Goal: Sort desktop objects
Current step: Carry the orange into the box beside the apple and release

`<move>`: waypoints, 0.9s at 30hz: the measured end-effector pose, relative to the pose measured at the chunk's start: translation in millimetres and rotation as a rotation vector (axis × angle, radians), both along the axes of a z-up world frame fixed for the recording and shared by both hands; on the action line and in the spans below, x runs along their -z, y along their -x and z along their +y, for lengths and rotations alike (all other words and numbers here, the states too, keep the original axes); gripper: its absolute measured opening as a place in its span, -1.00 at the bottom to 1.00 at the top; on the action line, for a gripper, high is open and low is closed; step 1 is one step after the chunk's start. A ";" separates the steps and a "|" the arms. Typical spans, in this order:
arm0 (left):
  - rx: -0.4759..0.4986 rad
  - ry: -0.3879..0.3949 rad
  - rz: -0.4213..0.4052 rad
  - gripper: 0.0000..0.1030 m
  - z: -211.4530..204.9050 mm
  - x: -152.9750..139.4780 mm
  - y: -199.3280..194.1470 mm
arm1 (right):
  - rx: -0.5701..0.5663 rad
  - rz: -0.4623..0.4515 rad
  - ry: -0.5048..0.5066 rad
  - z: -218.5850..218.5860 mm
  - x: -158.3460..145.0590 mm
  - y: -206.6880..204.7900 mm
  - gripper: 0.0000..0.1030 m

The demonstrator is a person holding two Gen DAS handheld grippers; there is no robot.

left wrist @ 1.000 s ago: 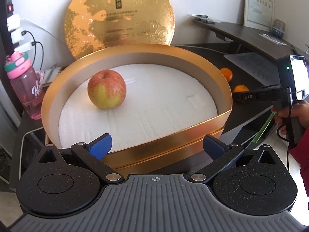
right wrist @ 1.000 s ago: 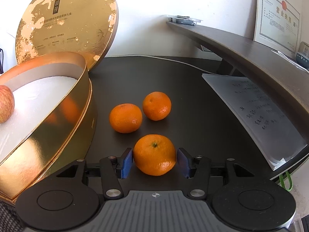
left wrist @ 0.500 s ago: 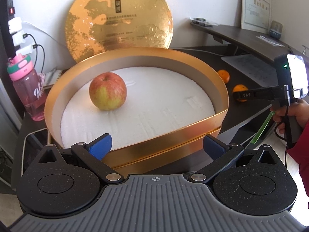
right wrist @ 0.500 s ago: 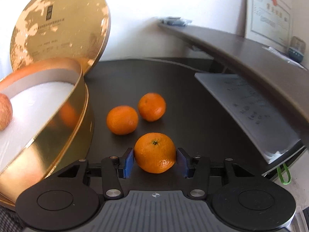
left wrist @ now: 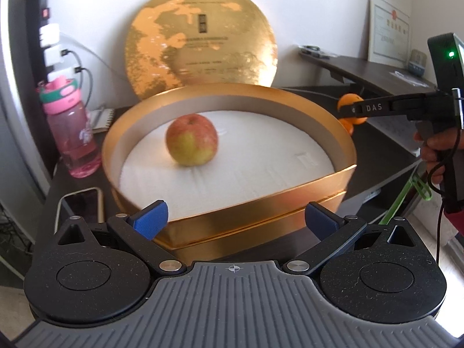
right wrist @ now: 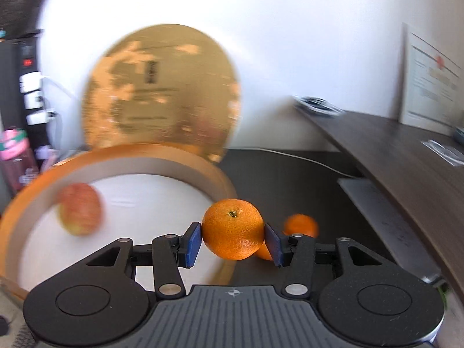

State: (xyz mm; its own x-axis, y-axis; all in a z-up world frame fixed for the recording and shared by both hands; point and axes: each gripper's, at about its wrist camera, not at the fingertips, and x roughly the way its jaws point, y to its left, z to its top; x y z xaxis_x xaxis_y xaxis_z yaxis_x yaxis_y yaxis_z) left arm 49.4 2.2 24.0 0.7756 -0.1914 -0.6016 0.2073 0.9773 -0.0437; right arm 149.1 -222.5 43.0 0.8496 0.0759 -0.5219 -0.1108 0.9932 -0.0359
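While boxed: one apple (left wrist: 191,139), three oranges (right wrist: 233,229).

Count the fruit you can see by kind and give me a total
Apples: 1, the apple lying in the gold box.
Oranges: 3, one orange clamped in the right gripper, two more oranges on the desk behind it.
Total: 4 fruits.

I see an orange tangerine (right wrist: 233,229) between blue pads (right wrist: 192,244), a red-and-yellow apple (left wrist: 191,139) on white foam (left wrist: 261,171), a gold box (left wrist: 290,206), a mottled gold lid (left wrist: 201,43) and a pink bottle (left wrist: 74,133).
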 end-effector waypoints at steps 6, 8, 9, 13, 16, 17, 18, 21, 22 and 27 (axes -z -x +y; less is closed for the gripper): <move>-0.062 0.040 0.002 1.00 27.5 1.1 4.4 | -0.147 0.026 -0.035 51.7 -6.3 0.4 -0.07; -0.079 0.049 0.006 1.00 35.8 2.6 5.3 | -0.194 0.045 -0.037 68.3 -4.7 -1.0 -0.07; -0.086 0.054 0.009 1.00 39.6 3.5 5.8 | -0.215 0.060 -0.038 75.8 -2.7 -2.6 -0.07; -0.093 0.061 0.018 1.00 50.6 8.7 7.5 | -0.281 0.136 -0.031 105.0 8.6 -5.2 -0.07; -0.094 0.060 0.018 1.00 55.9 11.7 10.4 | -0.311 0.196 -0.016 123.4 18.8 -11.6 -0.07; -0.095 0.060 0.020 1.00 57.5 12.6 10.7 | -0.312 0.217 -0.013 128.2 22.4 -15.3 -0.07; -0.096 0.060 0.022 1.00 59.2 13.6 11.1 | -0.312 0.238 -0.011 132.9 25.8 -18.7 -0.07; -0.102 0.063 0.032 1.00 64.4 17.0 11.8 | -0.314 0.278 0.003 145.5 34.8 -25.0 -0.07; -0.105 0.063 0.037 1.00 66.1 18.3 12.0 | -0.308 0.289 0.010 148.4 37.9 -27.3 -0.07; -0.126 0.067 0.048 1.00 75.8 22.9 13.7 | -0.259 0.320 0.039 154.8 52.0 -38.5 -0.07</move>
